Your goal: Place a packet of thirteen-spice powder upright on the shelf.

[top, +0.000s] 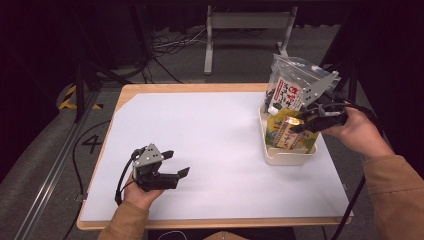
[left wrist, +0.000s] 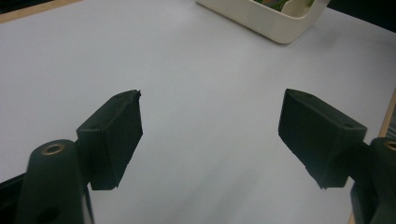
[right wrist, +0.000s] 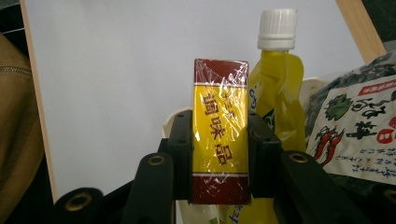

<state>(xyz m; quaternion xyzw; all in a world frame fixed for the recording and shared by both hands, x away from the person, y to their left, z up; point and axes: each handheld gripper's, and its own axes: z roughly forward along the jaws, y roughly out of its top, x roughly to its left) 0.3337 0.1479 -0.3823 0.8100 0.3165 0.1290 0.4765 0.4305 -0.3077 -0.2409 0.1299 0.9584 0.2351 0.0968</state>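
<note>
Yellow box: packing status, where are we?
Done: a spouted pouch and a printed bag already stand in the cream bin. In hand: the right gripper clamps the yellow box over the bin. Left: setting it down, apparently. The left gripper waits open above the table.

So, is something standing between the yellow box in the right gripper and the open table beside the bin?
Nothing visible does. The right gripper is shut on the yellow box, which is held above the white bin. The white table surface beside the bin is bare. The left gripper rests open, far off near the front edge.
</note>
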